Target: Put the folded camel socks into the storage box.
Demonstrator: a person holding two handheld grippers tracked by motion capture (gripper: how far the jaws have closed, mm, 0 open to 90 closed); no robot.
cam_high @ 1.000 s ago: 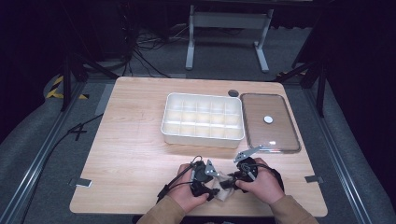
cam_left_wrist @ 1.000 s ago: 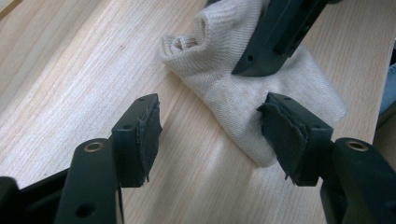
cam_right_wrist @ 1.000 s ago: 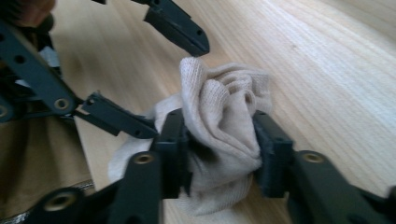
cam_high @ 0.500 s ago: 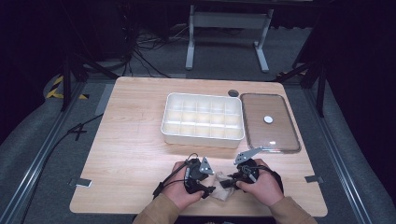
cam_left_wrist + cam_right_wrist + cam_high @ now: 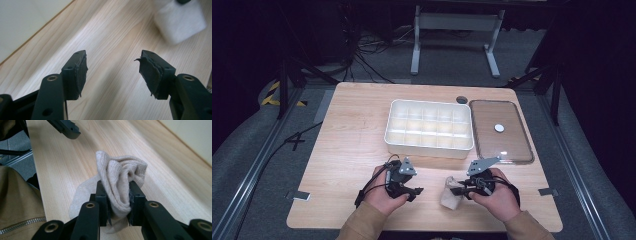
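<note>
Sock (image 5: 120,182) bunched upright between right gripper (image 5: 119,195) fingers

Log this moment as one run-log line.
right gripper: shut on sock | left gripper: open, empty | divided tray: empty

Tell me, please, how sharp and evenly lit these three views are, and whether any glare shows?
High view: the table is brightly lit against dark surroundings, with a small glare spot on the clear lid. Left gripper view: the open left gripper is fairly sharp, while the sock behind is pale and blurred. Right gripper view: the sock's knit is crisp, evenly lit; the far tabletop softens.
</note>
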